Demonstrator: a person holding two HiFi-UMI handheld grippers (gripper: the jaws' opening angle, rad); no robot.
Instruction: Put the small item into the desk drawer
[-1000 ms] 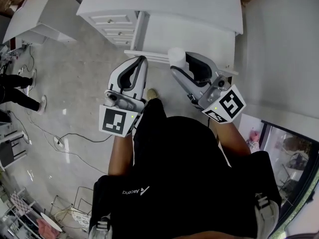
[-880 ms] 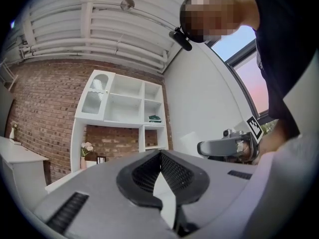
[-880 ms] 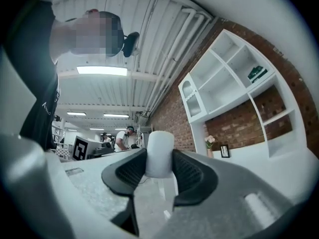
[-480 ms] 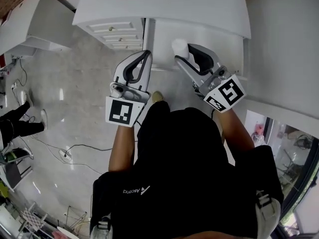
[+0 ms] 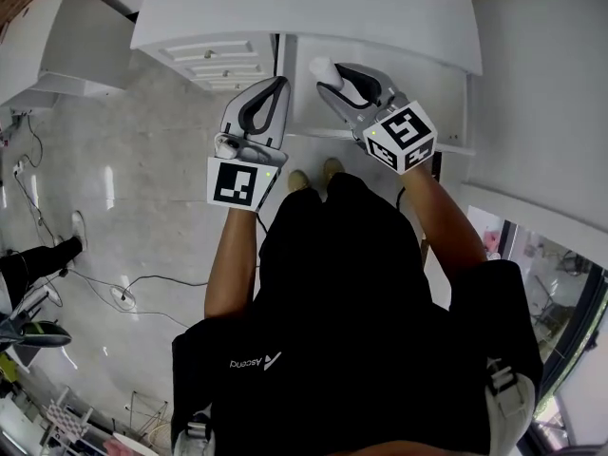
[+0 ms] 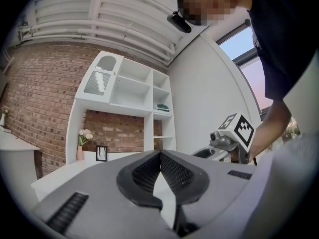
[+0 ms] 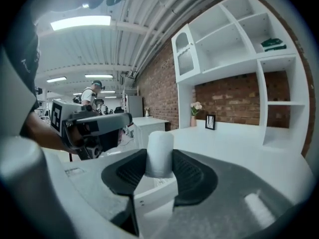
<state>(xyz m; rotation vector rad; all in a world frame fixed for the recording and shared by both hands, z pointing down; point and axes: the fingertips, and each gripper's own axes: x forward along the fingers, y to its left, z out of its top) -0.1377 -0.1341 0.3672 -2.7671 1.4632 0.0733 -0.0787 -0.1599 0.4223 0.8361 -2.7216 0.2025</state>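
The small item (image 5: 321,68) is a white cylinder, and my right gripper (image 5: 330,74) is shut on it. In the right gripper view the item (image 7: 160,146) stands upright between the dark pads of the right gripper (image 7: 159,158). It hangs over the open white drawer (image 5: 418,88) under the desk top (image 5: 304,8). My left gripper (image 5: 279,85) is just left of it, at the drawer's left edge, shut and empty. In the left gripper view the tips of the left gripper (image 6: 160,154) touch, with nothing between them.
A stack of closed drawers (image 5: 223,60) stands left of the open one. Another white cabinet (image 5: 57,46) is at the far left. Cables (image 5: 123,288) lie on the grey floor. A white shelf unit (image 7: 234,44) stands against the brick wall. Another person (image 7: 92,96) stands far off.
Both grippers have moved forward to the desk. The right one has carried the white item leftward, over the open drawer. The jaws look unchanged.
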